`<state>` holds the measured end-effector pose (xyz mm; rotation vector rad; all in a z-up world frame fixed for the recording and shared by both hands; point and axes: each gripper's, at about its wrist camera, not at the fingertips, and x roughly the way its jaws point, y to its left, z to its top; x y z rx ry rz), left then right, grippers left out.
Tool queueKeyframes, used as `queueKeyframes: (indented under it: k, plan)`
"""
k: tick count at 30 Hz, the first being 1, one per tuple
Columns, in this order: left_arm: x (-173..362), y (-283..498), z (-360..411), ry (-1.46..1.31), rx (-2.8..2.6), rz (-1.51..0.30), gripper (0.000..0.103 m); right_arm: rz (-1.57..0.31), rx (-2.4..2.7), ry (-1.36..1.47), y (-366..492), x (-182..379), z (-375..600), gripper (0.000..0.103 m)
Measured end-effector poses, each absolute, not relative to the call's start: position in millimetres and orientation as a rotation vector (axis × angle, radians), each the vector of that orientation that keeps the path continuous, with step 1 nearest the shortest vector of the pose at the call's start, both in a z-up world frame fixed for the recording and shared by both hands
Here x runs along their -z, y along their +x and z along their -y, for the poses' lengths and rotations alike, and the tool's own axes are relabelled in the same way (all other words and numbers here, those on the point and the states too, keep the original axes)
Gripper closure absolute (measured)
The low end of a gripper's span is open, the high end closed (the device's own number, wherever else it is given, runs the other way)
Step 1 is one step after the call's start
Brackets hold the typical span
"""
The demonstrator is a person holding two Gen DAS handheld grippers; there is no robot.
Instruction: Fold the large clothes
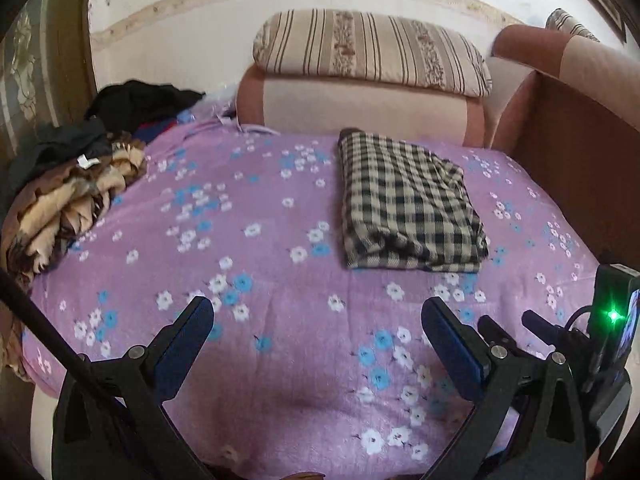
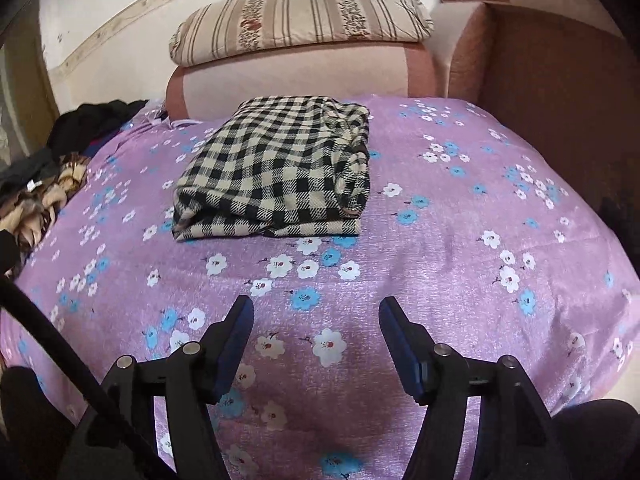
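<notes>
Folded checked garment [image 2: 276,168] on floral blanket [image 2: 460,240]

Folded woven garment [image 2: 276,168]: black-and-cream check. Fleece bed cover [image 2: 460,240]: lilac, white and blue flowers. Long pillow [image 2: 304,20]: beige, brown stripes. Crumpled clothes pile [image 1: 76,196]: tan, brown, black.

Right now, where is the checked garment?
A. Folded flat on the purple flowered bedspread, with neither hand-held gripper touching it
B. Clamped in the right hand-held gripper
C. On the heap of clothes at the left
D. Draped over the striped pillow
A: the checked garment lies folded on the bedspread, and both the left hand-held gripper and the right hand-held gripper are open and empty, short of it.
</notes>
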<state>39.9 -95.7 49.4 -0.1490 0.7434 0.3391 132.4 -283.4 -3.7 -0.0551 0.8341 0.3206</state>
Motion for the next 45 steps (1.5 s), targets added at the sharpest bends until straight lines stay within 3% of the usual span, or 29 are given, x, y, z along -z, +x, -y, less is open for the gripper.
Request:
queueKeyframes:
  k: [17,45]
  plan:
    - [-25.2,52.1,101.3,-0.123,-0.340,-0.884,0.000,-0.864,-0.229,-0.074,140.3,16.6,287.6,0.031]
    - [-3.4,62.6,102.2,-0.112,-0.315,-0.958,0.000,-0.842,-0.198,-0.146,141.5,22.1,278.1,0.028]
